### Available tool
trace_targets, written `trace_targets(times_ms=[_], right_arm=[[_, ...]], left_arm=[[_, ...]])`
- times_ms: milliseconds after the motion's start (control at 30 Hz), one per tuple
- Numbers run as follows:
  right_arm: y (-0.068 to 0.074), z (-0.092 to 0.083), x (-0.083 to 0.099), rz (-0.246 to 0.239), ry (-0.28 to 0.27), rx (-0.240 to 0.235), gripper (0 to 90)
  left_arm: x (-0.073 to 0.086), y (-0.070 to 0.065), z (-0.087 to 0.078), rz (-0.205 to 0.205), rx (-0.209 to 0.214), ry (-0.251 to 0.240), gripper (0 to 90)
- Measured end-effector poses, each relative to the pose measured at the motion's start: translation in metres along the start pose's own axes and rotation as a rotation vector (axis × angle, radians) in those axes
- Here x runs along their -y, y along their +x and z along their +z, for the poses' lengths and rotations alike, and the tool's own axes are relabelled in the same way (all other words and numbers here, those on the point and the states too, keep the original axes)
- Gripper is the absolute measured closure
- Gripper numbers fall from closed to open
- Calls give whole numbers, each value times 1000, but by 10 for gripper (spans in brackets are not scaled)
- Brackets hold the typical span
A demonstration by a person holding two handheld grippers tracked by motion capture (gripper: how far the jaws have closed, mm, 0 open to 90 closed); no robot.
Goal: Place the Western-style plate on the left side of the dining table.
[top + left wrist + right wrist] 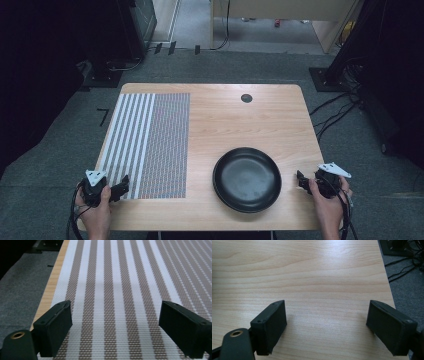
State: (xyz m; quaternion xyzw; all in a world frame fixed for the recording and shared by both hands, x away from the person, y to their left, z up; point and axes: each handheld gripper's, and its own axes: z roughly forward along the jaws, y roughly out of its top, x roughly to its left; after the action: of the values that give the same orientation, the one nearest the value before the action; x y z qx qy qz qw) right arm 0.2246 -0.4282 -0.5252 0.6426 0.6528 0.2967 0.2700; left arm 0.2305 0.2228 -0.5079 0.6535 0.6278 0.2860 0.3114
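Both grippers wide open, holding nothing, at the tabletop's near corners.

The black plate sits near the front edge, right of the mat; it looks rigid, smooth, probably slippery and breakable, so grip its raised rim. The mat looks thin and floppy. Left gripper hovers over the mat, right gripper beside the plate; open wood lies beyond.

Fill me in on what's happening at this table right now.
A person sits at a wooden table with a gripper in each hand, and neither holds anything. The left gripper hovers, jaws open, over the near corner of a striped placemat. The right gripper is also open, at the table's right edge beside an empty black plate. Nothing looks picked up or touched.
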Motion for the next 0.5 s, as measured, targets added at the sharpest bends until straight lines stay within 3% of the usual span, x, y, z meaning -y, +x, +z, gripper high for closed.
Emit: trace_targets(times_ms=[233,500], right_arm=[[-1,-1,0,11,3,4,154],[-6,-11,-7,94,-35,-15,164]], left_arm=[[-8,-24,-4,45,40,-27,100],[-15,-38,-4,56,80,-35,100]])
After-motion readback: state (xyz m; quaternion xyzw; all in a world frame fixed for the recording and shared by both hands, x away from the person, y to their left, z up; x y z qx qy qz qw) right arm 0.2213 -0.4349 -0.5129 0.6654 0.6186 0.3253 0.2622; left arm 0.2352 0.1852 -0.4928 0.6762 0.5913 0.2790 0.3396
